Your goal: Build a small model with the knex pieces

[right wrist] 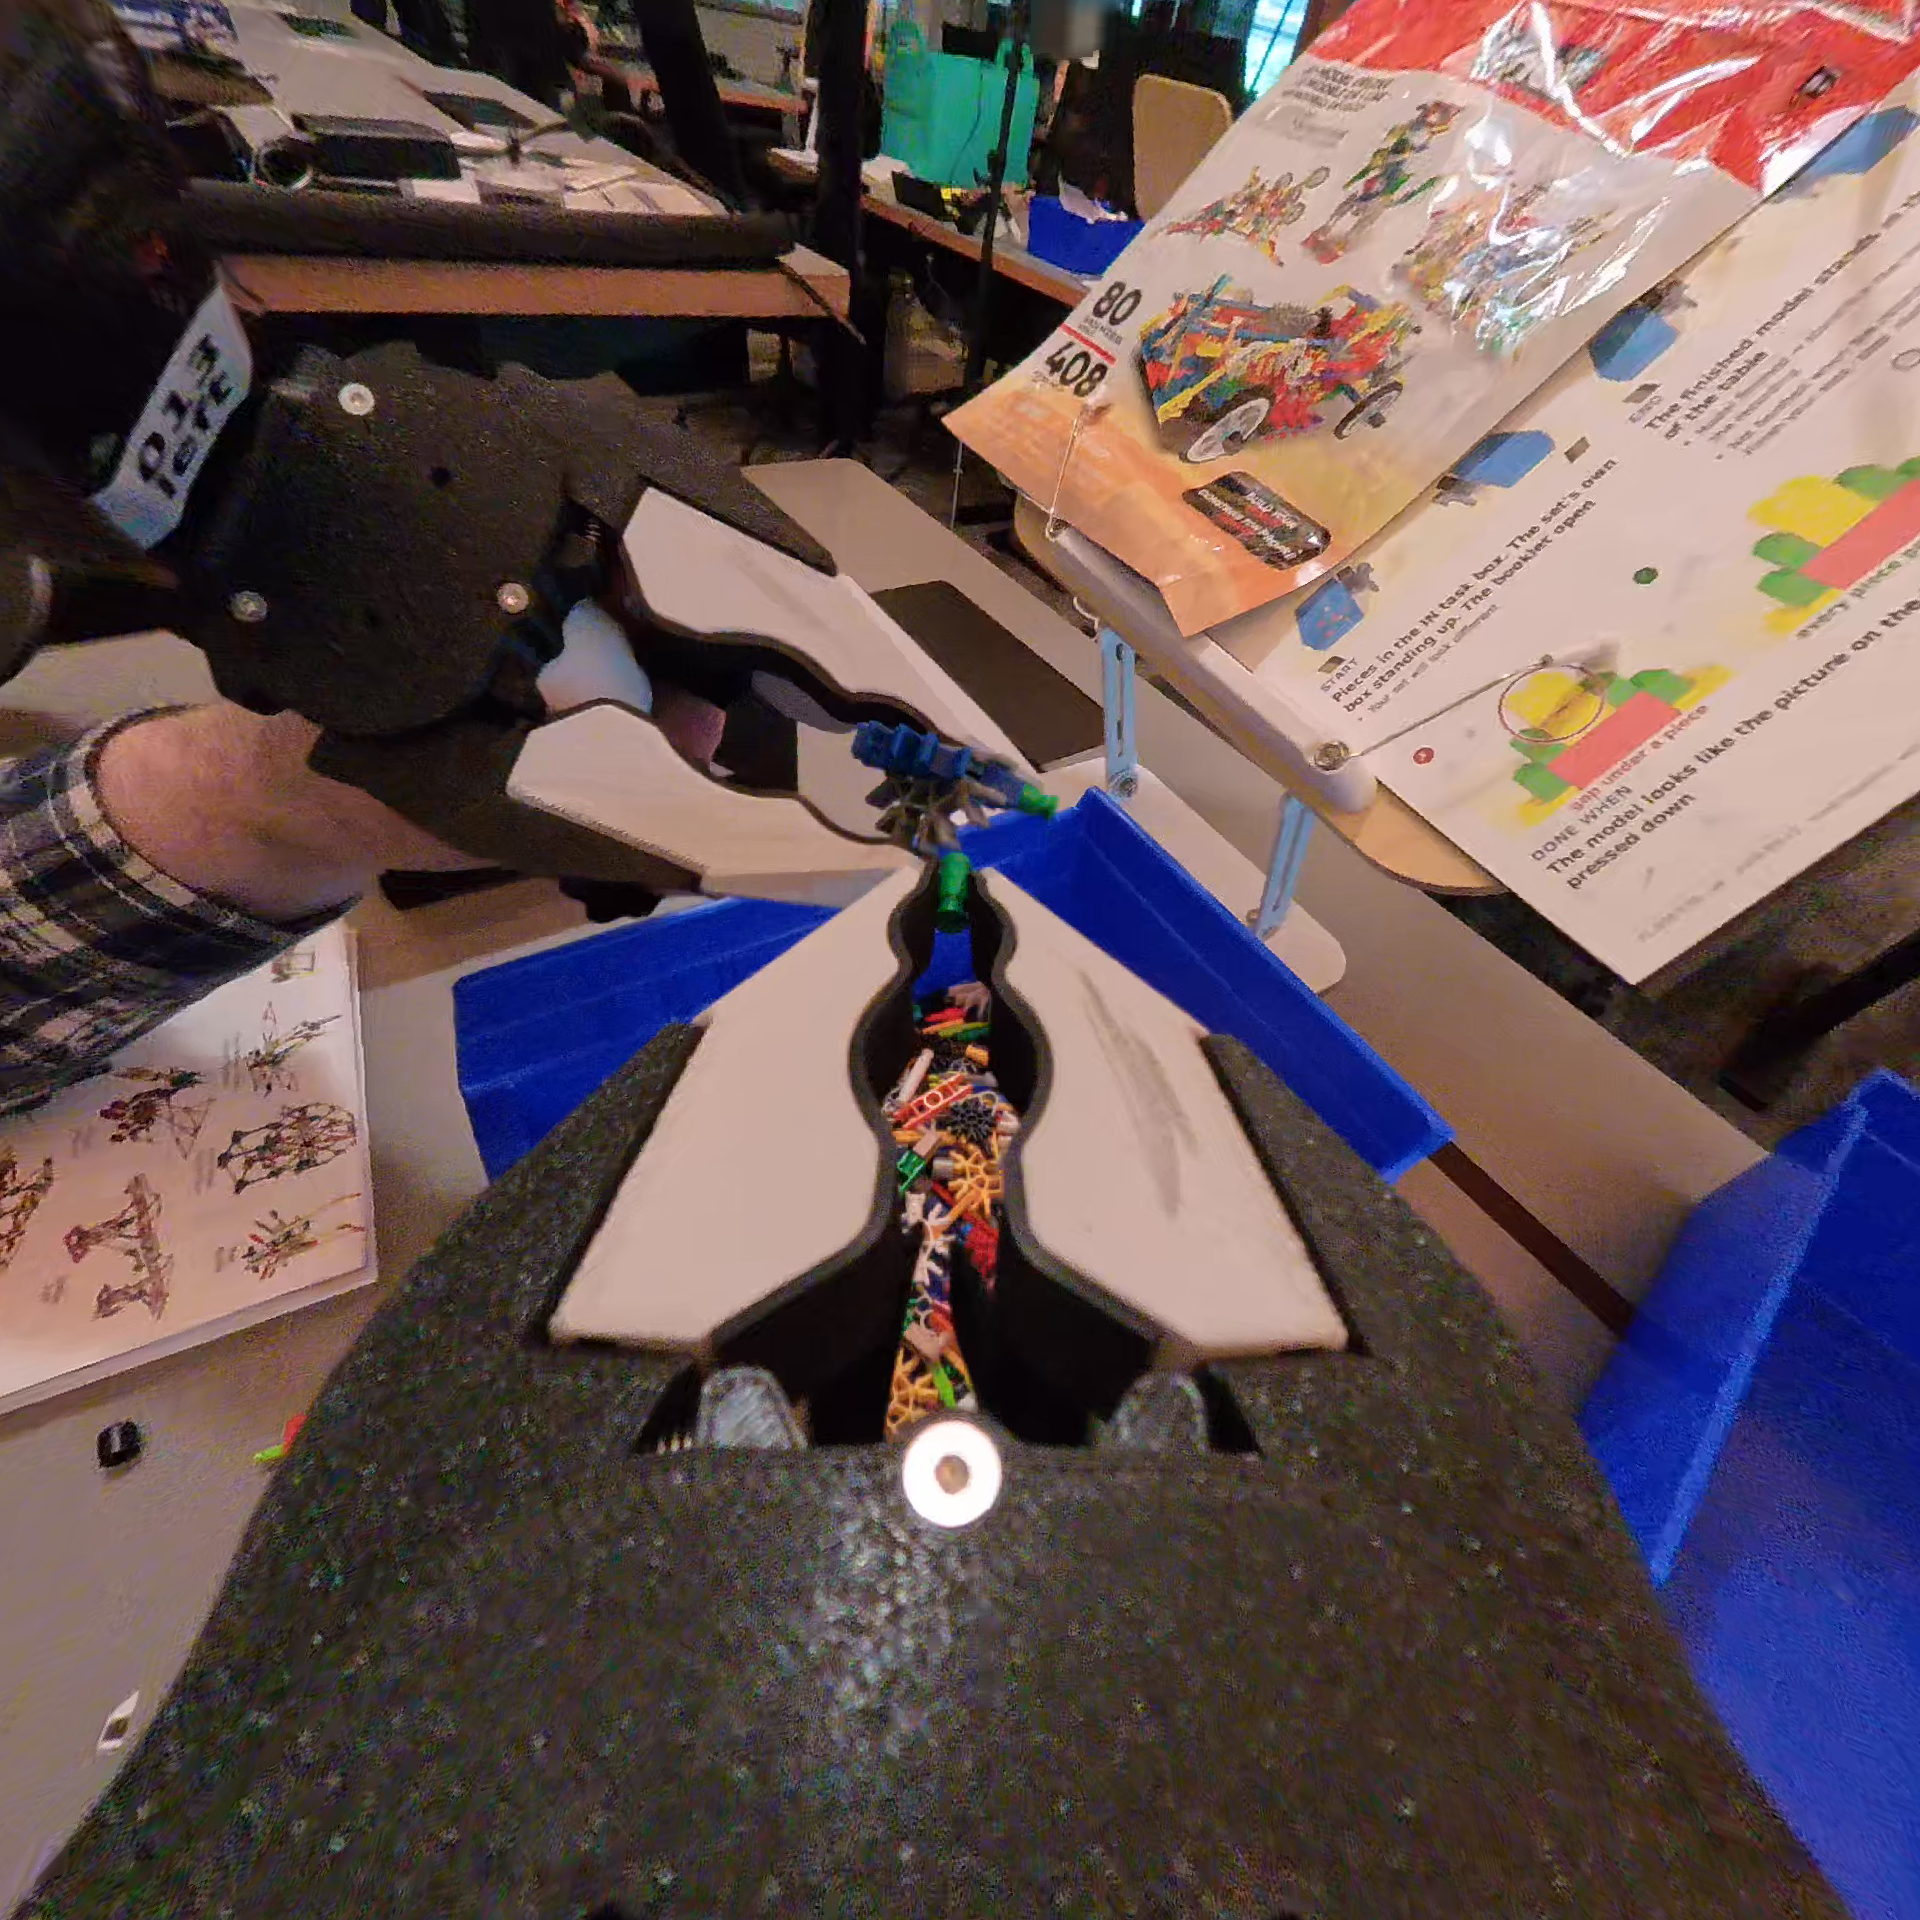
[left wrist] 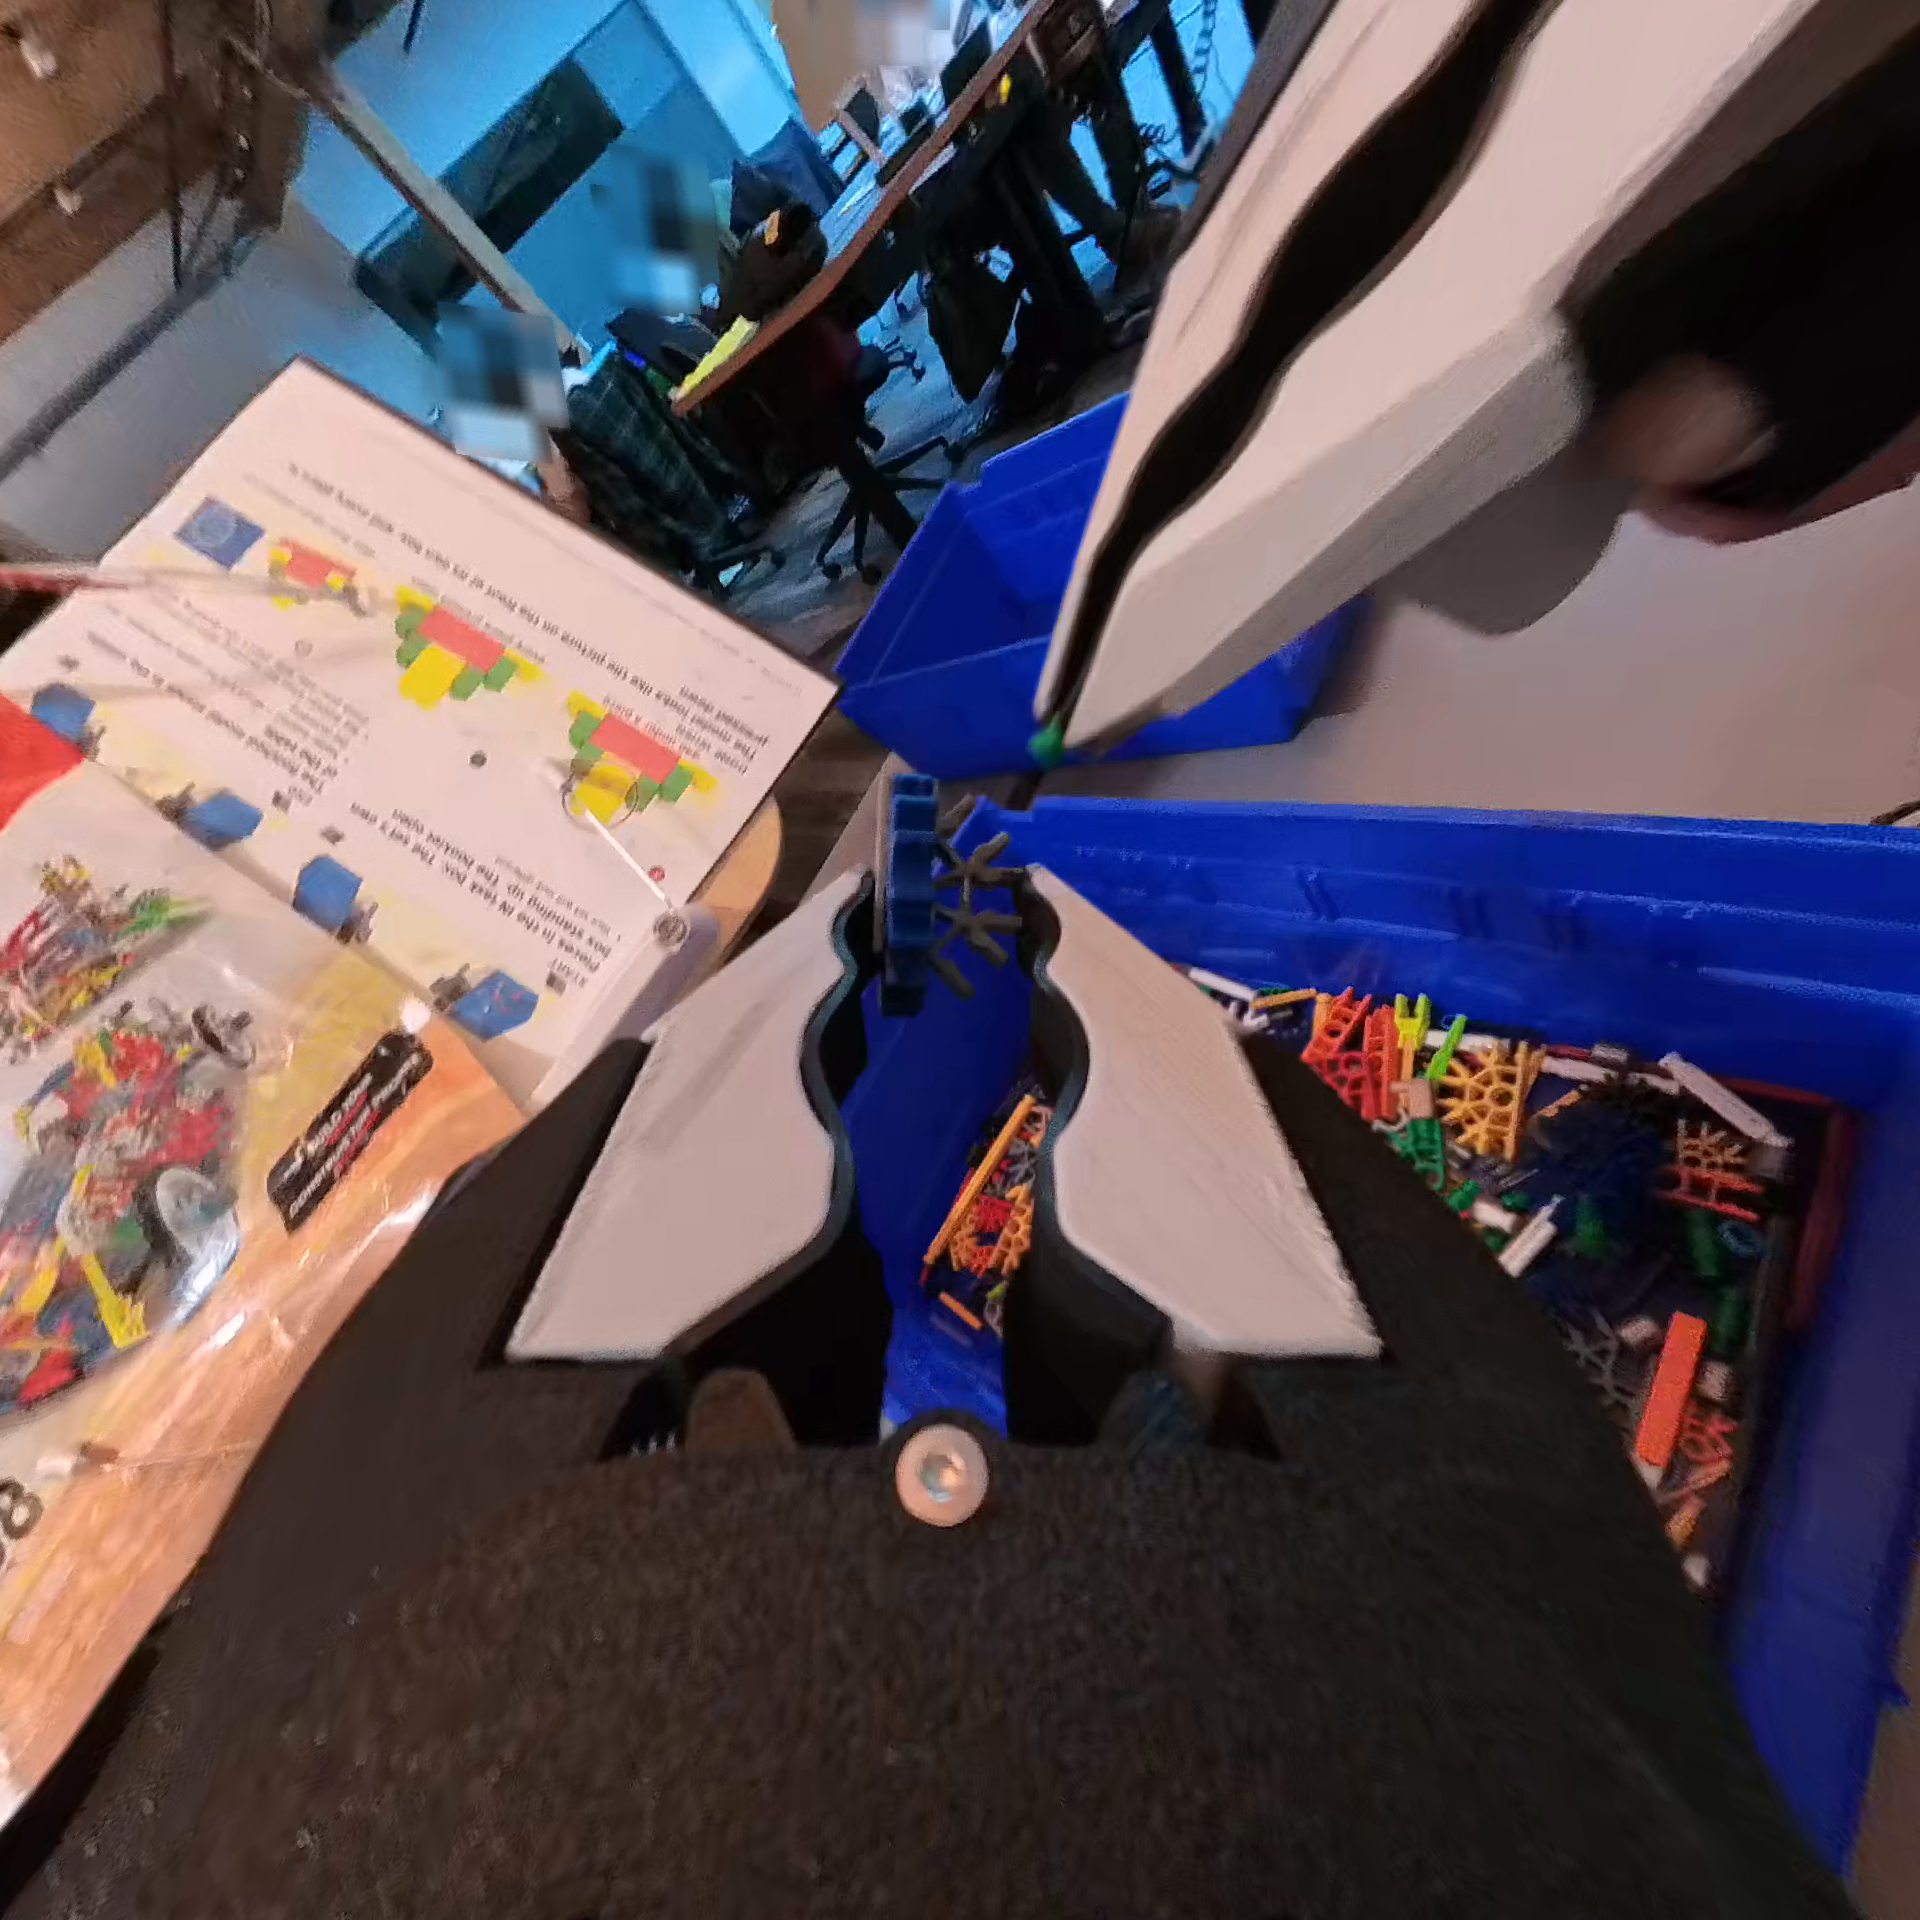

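1. Grey table (right wrist: 1455, 1039) spread beneath both hand-held grippers, bearing bins and papers.
2. Large blue bin (left wrist: 1558, 914) directly below the left hand-held gripper (left wrist: 951, 914), heaped with loose multicoloured construction pieces (left wrist: 1507, 1143); same bin (right wrist: 1195, 935) under the right hand-held gripper (right wrist: 951, 894).
3. Second blue bin (right wrist: 1818, 1403) off to the right of the right hand-held gripper, apart from the first.
4. Tilted stand ahead and to the right of the right hand-held gripper, carrying a printed instruction sheet (right wrist: 1662, 623) and a bagged toy-set booklet (right wrist: 1299, 312).
5. Open booklet of model drawings (right wrist: 177, 1174) flat on the table, left of the right hand-held gripper.
6. Left hand-held gripper clenched on a blue-and-grey assembly (left wrist: 925, 904) of a blue toothed part and grey snowflake connectors, held above the bin's near wall; seen too in the right wrist view (right wrist: 925, 779).
7. Right hand-held gripper pinched at the tips on a small green rod (right wrist: 951, 894), its far end just beside the assembly; green tip visible from the left wrist view (left wrist: 1047, 740).
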`<state>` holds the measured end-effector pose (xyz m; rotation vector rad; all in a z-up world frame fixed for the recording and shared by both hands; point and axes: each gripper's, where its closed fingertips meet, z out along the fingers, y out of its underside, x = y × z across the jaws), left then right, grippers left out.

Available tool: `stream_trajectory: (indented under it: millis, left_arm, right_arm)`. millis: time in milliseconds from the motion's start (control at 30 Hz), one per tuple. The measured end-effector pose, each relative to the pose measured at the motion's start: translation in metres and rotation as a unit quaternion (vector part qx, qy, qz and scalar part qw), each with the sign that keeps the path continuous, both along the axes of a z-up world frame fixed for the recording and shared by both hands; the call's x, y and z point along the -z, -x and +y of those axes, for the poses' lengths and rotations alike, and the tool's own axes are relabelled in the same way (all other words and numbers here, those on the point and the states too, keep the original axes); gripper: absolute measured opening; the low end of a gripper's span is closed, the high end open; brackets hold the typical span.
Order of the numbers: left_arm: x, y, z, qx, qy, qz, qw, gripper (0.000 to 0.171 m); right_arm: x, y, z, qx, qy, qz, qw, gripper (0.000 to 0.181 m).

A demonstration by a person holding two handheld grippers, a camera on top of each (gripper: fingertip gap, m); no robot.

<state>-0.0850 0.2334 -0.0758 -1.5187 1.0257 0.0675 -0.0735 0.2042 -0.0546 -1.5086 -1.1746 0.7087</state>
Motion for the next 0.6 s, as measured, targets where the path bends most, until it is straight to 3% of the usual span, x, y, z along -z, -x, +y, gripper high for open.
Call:
stream_trajectory:
  millis: [100, 200, 233, 333, 400, 467, 567, 600]
  left_arm:
    - [-0.004, 0.015, 0.002, 0.002, 0.021, -0.029, 0.999, 0.022]
    - [-0.013, 0.017, -0.004, 0.036, 0.048, -0.088, 0.994, 0.022]
    - [-0.014, 0.016, -0.007, 0.050, 0.058, -0.099, 0.992, 0.023]
    - [-0.011, 0.018, -0.008, 0.062, 0.075, -0.106, 0.990, 0.022]
    - [-0.009, 0.014, -0.013, 0.084, 0.087, -0.106, 0.987, 0.022]
    - [-0.011, 0.011, -0.016, 0.097, 0.094, -0.118, 0.984, 0.022]
    - [-0.005, 0.009, -0.017, 0.105, 0.103, -0.112, 0.983, 0.023]
    - [-0.003, 0.007, -0.017, 0.107, 0.109, -0.110, 0.982, 0.023]
  right_arm:
    - [0.001, -0.007, 0.007, 0.029, -0.013, -0.017, 0.999, 0.004]
    - [0.034, -0.008, 0.017, 0.036, 0.021, -0.080, 0.996, 0.007]
    - [0.045, -0.007, 0.019, 0.037, 0.032, -0.096, 0.994, 0.015]
    - [0.068, -0.006, 0.025, 0.040, 0.045, -0.132, 0.989, 0.025]
    - [0.069, -0.004, 0.024, 0.033, 0.055, -0.121, 0.991, 0.030]
    - [0.065, -0.003, 0.018, 0.011, 0.061, -0.108, 0.992, 0.005]
    - [0.071, -0.004, 0.017, 0.007, 0.057, -0.130, 0.990, 0.006]
    - [0.074, -0.003, 0.017, 0.007, 0.056, -0.138, 0.989, 0.021]
